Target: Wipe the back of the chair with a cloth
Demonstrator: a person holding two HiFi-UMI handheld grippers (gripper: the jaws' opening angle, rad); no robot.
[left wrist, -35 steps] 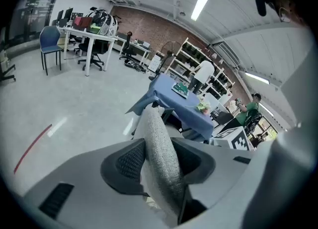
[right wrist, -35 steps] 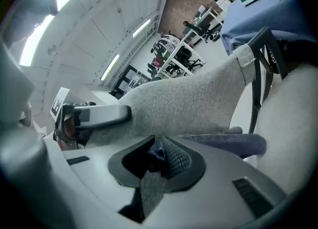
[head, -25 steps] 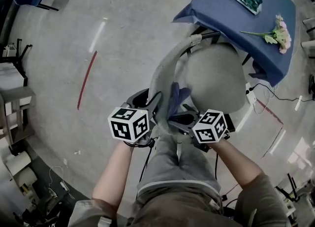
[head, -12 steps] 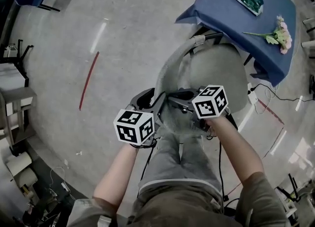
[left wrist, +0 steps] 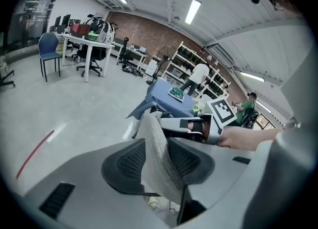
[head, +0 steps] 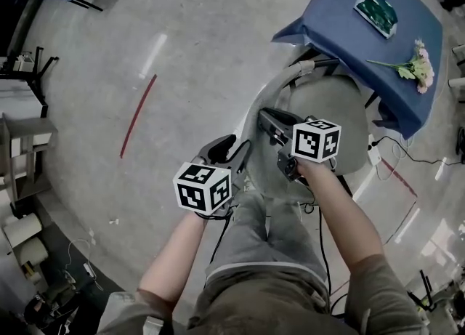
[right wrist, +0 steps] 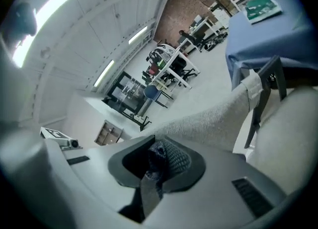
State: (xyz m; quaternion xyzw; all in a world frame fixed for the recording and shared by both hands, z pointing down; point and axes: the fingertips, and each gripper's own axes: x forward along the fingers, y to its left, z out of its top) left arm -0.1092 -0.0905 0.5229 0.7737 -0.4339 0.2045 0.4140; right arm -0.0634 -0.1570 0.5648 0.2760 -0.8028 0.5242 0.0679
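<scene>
Right gripper [right wrist: 161,163] clamps the cloth [right wrist: 158,152] at the chair back [right wrist: 213,118].

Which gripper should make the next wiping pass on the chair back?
Right. The right gripper grips the blue cloth at the chair back; the left gripper is clamped on the back's top edge, with no cloth.

One grey chair [head: 341,112], one cloth [right wrist: 158,157], one table [head: 341,14]

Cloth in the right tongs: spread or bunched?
Bunched: the blue cloth sits crumpled between the right tongs, beside the chair back.
</scene>
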